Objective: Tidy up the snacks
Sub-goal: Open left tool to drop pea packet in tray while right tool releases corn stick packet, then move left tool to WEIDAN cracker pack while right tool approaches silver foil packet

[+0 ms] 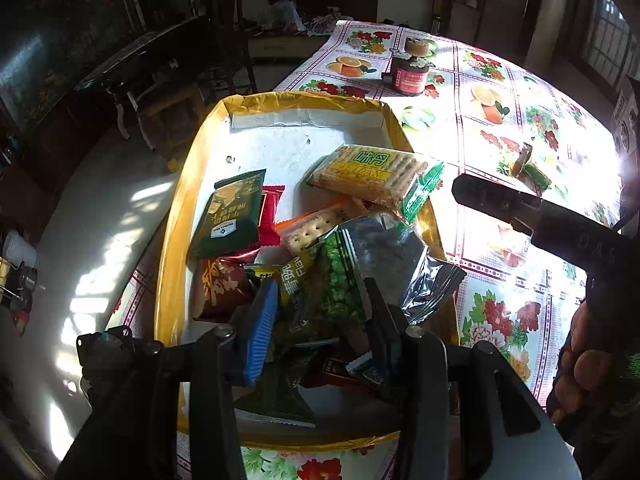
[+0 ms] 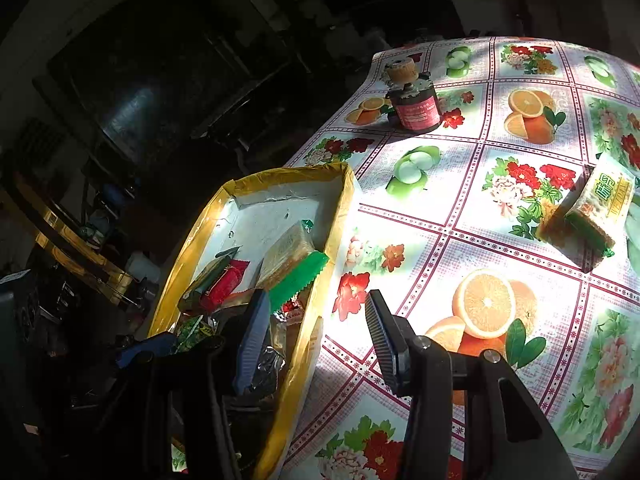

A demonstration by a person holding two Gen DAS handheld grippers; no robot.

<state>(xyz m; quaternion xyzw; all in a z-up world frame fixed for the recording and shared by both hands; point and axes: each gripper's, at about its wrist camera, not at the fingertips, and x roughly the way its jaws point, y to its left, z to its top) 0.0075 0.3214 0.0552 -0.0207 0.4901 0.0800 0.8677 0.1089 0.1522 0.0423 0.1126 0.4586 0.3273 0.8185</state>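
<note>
A yellow-rimmed tray (image 1: 180, 220) holds a pile of several snack packets: a dark green packet (image 1: 232, 216), a red one (image 1: 270, 216), a clear cracker pack (image 1: 312, 228) and a Meidan biscuit pack (image 1: 372, 176). My left gripper (image 1: 320, 284) hangs low over the near end of the pile. Its pads stand apart, with a green pea packet (image 1: 340, 280) lying between them on the pile. My right gripper (image 2: 316, 294) is open and holds nothing, above the tray's right rim (image 2: 340, 208). A second Meidan pack (image 2: 592, 208) lies on the tablecloth to the right.
A small dark jar with a red label (image 2: 412, 104) stands on the flowered tablecloth (image 2: 480, 200) beyond the tray. A hand (image 1: 592, 360) grips the right tool at the frame's right edge. The tray sits at the table's left edge, with the floor and dark furniture beyond.
</note>
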